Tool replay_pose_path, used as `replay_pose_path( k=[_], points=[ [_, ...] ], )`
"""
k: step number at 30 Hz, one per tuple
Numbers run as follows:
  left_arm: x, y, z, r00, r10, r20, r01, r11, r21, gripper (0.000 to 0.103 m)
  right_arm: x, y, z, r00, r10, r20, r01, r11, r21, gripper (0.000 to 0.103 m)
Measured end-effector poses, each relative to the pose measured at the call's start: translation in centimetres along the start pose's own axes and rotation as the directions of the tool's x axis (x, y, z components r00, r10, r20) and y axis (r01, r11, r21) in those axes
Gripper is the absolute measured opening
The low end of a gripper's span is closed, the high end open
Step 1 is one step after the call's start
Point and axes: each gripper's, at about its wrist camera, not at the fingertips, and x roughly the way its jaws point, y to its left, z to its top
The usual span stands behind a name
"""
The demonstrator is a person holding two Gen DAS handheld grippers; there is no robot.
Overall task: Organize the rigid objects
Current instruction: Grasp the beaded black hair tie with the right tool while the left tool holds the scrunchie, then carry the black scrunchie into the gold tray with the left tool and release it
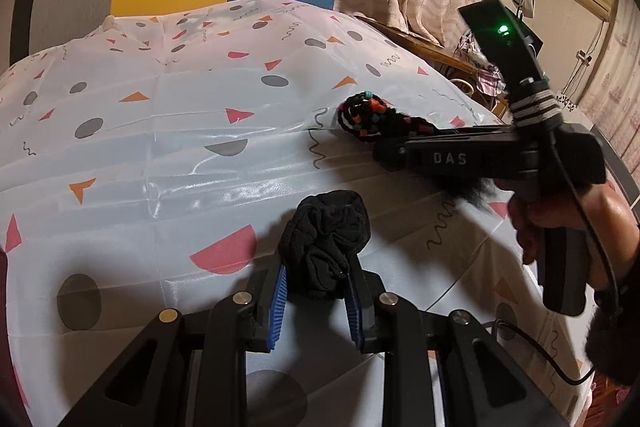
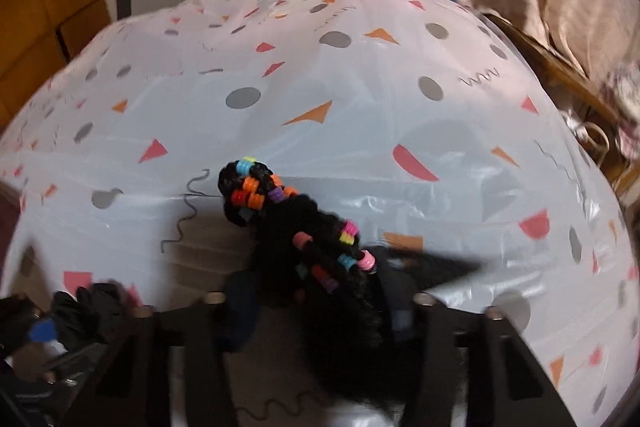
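Patterned plastic cloth (image 1: 168,115) covers the table, white with grey dots, pink and orange shapes; a chair back in grey, yellow and blue stands past the far edge, curtains off to the right.

My left gripper (image 1: 316,291) is closed on a black scrunchie (image 1: 326,243), blue pads pressing it from both sides. The bundle sits low over the cloth near the near edge, roughly mid-width; whether it rests on the cloth or hangs just above I cannot tell.

My right gripper (image 2: 320,303) has a black braided hair piece with coloured beads (image 2: 280,223) between its fingers. Its own view is blurred and the fingertips are hidden under the hair, but from the left wrist view the jaws look clamped on it, the beaded end (image 1: 366,117) sticking out ahead, loose black strands trailing behind by my hand (image 1: 560,223). This piece is toward the right side of the table, beyond the scrunchie and apart from it.

Progress, as I judge it: both items are in hand, neither is put anywhere final. No box, tray or sorted group shows on the cloth, so where they go is unclear. Nothing else lies on the visible table. Remaining: carry each to its place, release.
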Motion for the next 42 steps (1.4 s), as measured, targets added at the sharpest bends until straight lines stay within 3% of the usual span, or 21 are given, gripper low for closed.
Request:
replay_pose_path(
  k=[2, 6, 14, 21, 32, 42],
  points=[
    [0.0, 0.0, 0.0, 1.0, 0.0, 0.001, 0.0, 1.0, -0.001, 0.025, -0.8, 0.2, -0.7, 1.0, -0.014, 0.01, 0.014, 1.0, 0.015, 0.041],
    [0.0, 0.0, 0.0, 1.0, 0.003, 0.0, -0.003, 1.0, 0.002, 0.025, -3.7, 0.1, -3.0, 0.998, 0.047, 0.047, -0.052, 0.991, 0.123, 0.041],
    [0.1, -0.3, 0.0, 1.0, 0.017, -0.002, -0.017, 1.0, 0.012, 0.025, -8.7, 1.5, -10.7, 0.985, 0.143, 0.093, -0.167, 0.925, 0.342, 0.041],
    [0.0, -0.8, 0.2, 0.998, 0.068, -0.007, -0.068, 0.997, 0.034, 0.025, -12.5, 5.1, -16.2, 0.981, 0.118, 0.153, -0.172, 0.898, 0.405, 0.041],
    [-5.2, -0.4, -1.1, 0.986, 0.158, 0.046, -0.159, 0.987, 0.028, 0.025, -14.0, 7.6, -19.5, 0.977, 0.136, 0.164, -0.195, 0.877, 0.439, 0.041],
    [-11.8, -0.1, -2.7, 0.97, 0.209, 0.125, -0.212, 0.977, 0.013, 0.025, -15.0, 10.0, -19.8, 0.973, 0.153, 0.174, -0.214, 0.881, 0.421, 0.041]
  ],
)
